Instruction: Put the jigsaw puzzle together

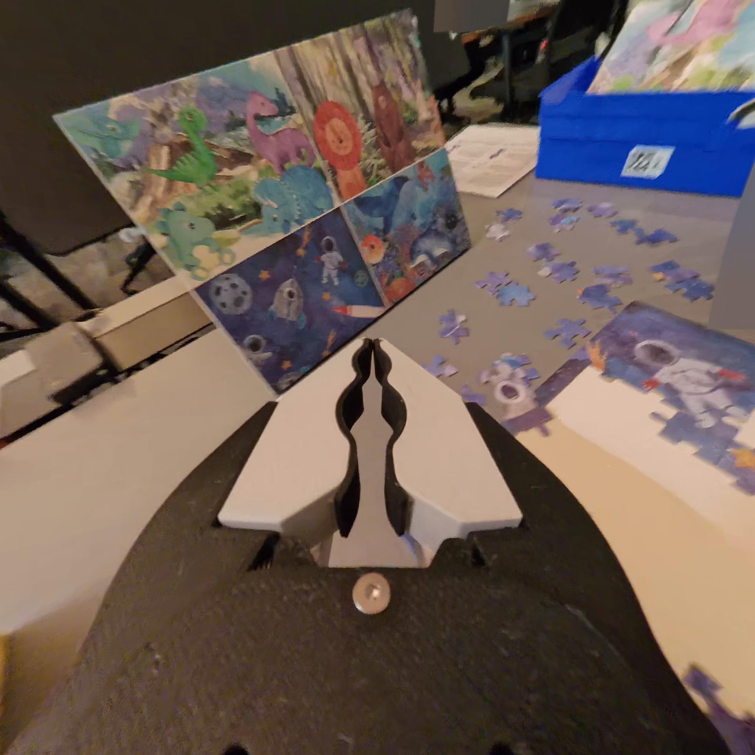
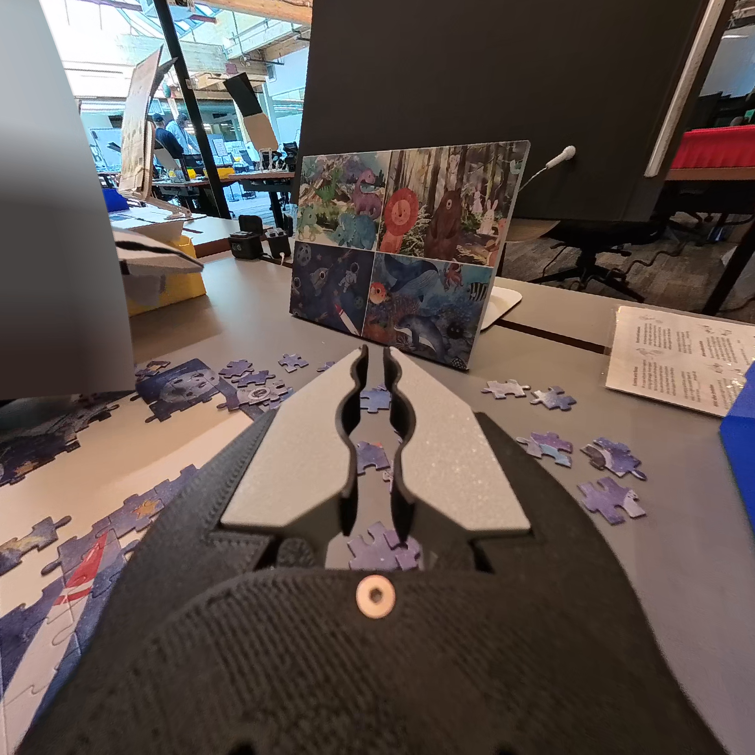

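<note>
My left gripper [image 1: 372, 342] is shut, its black pads touching at the tips with nothing between them. It hovers over the table just in front of an upright picture board [image 1: 261, 196] showing dinosaurs, forest animals, space and sea scenes. A partly built space puzzle [image 1: 670, 380] with an astronaut lies to its right. My right gripper [image 2: 375, 350] is open by a narrow gap and holds nothing. It hovers over loose blue puzzle pieces [image 2: 374, 398] on the grey table, facing the same board [image 2: 408, 245]. The partly built puzzle [image 2: 81, 470] lies to its left.
More loose purple-blue pieces [image 2: 608, 498] are scattered to the right, and also show in the left wrist view [image 1: 453, 327]. A blue bin [image 1: 637, 135] stands at the far right. A printed sheet [image 2: 678, 359] lies beside it. A yellow box [image 2: 171, 286] sits at the left. There is about 30 cm between the tips of the two grippers.
</note>
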The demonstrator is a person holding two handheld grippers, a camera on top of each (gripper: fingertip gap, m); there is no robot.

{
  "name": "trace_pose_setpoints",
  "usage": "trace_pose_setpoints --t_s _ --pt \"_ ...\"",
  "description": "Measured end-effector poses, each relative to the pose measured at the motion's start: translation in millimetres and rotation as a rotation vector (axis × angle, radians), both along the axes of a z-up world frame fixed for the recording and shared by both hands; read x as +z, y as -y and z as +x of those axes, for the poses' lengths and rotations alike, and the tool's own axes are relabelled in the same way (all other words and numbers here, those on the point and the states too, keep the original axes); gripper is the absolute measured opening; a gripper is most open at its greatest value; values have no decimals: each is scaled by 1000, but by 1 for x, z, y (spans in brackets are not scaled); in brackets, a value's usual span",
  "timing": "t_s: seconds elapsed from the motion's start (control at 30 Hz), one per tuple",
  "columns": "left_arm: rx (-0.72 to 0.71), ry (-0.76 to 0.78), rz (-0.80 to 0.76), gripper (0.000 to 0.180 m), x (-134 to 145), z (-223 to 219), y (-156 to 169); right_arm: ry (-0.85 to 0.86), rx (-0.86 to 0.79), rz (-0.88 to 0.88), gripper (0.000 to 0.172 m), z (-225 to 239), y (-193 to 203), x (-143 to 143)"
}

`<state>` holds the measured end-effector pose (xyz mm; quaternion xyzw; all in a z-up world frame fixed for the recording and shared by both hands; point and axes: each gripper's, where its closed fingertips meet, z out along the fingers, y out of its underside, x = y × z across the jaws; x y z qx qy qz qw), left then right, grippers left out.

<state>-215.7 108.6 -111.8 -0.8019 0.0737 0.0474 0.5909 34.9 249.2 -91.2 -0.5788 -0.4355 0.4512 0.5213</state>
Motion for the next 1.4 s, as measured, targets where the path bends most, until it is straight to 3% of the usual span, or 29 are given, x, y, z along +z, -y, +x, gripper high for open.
trace_pose_setpoints --t_s 0.13,0.63,1.4 --pt "58 -135 -68 0 -15 -32 13 0 2 -4 6 0 0 0" --pt "-7 47 -85 0 -16 -33 23 5 -5 -8 6 0 -3 -2" --pt "14 8 -71 4 -17 -32 20 -6 -3 -10 7 0 -2 0"
